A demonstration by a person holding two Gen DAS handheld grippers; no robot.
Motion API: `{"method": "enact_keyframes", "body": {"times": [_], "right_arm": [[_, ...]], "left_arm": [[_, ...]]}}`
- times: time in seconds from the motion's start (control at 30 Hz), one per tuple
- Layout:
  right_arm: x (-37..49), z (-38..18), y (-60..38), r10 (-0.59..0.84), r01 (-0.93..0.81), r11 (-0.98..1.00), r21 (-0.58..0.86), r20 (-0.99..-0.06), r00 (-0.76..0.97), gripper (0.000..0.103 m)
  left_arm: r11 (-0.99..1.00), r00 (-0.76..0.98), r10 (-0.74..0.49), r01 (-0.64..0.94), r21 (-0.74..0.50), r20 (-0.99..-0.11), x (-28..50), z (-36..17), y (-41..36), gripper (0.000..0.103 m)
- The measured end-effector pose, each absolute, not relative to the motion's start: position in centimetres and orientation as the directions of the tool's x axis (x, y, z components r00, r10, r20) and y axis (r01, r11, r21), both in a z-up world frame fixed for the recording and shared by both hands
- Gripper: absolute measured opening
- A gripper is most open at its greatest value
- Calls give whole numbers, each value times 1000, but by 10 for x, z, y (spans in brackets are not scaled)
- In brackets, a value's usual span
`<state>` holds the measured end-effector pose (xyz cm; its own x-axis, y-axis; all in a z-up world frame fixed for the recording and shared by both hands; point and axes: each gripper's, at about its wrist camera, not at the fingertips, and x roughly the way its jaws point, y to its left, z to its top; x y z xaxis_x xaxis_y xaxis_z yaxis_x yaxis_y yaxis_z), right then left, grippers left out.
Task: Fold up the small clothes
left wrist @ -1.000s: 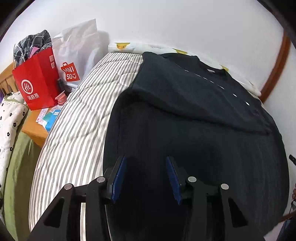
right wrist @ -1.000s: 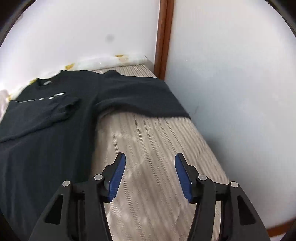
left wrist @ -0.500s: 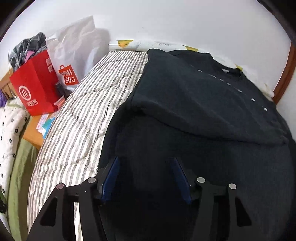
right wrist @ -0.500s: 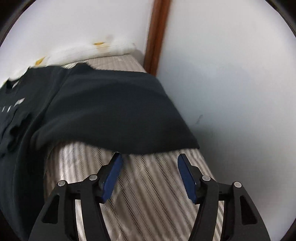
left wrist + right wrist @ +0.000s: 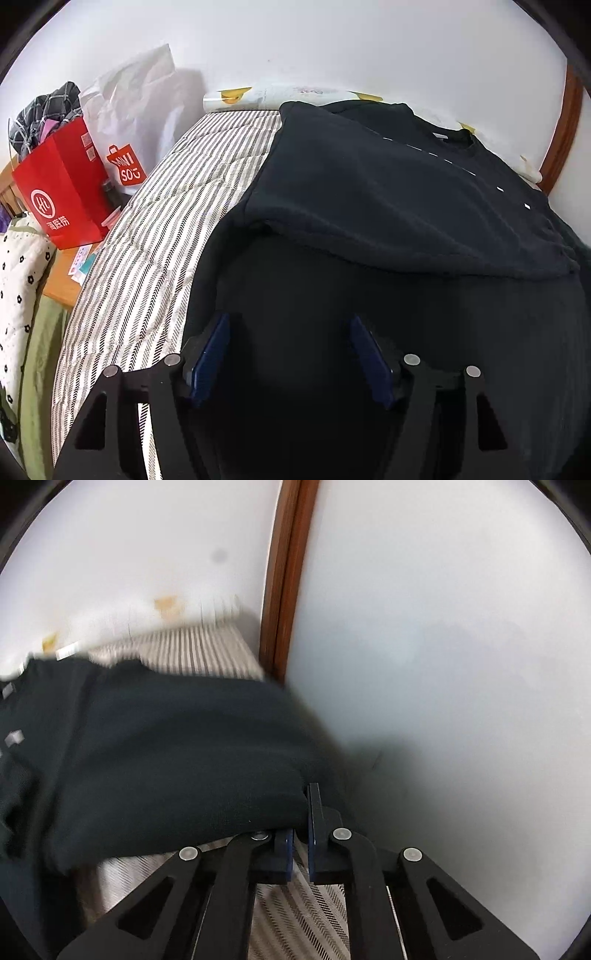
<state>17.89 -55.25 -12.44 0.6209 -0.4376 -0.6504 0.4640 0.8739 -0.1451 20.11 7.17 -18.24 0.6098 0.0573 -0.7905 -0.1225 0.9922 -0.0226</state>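
Where it lies spread on the striped bed (image 5: pixel 155 236), the black shirt (image 5: pixel 388 206) is shown flat, collar toward the wall, one sleeve already folded in across the chest. Material: soft knit, limp, light; it is judged to drape and sag when lifted and to slide little on the quilted cover. Hold: best taken at hems and sleeve ends, where a doubled edge can be pinched. Right sleeve (image 5: pixel 177 753): end edge is pinched in the right claw (image 5: pixel 301 834), its jaws drawn nearly together on the cloth; this view is blurred. Left claw (image 5: pixel 291 350): jaws wide apart, nothing between them, held over the shirt's lower body. Surroundings: red bag (image 5: pixel 59 192) and white bag (image 5: pixel 129 122) beside the bed; rolled sheet (image 5: pixel 258 96) along the wall.
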Motion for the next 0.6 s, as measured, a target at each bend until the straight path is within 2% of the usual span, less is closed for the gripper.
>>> {"method": "enact_keyframes", "body": {"times": [0.13, 0.27, 0.37, 0.47, 0.6], "right_arm": [[178, -80, -518, -415, 426, 896, -124, -577, 704, 5], [182, -38, -449, -360, 321, 933, -164, -480, 800, 5], [194, -26, -401, -226, 191, 974, -121, -478, 849, 5], [201, -35, -343, -123, 50, 986, -157, -497, 859, 5], [207, -75, -291, -58, -67, 980, -187, -589, 806, 5]], "left_arm": [[993, 608, 28, -111, -50, -794, 201, -181, 75, 67], [992, 612, 9, -104, -69, -791, 199, -181, 77, 67], [995, 617, 26, -90, -38, -787, 199, -183, 71, 71], [996, 614, 38, -86, -19, -789, 200, -184, 68, 74], [996, 618, 23, -83, -36, -786, 200, -184, 69, 76]]}}
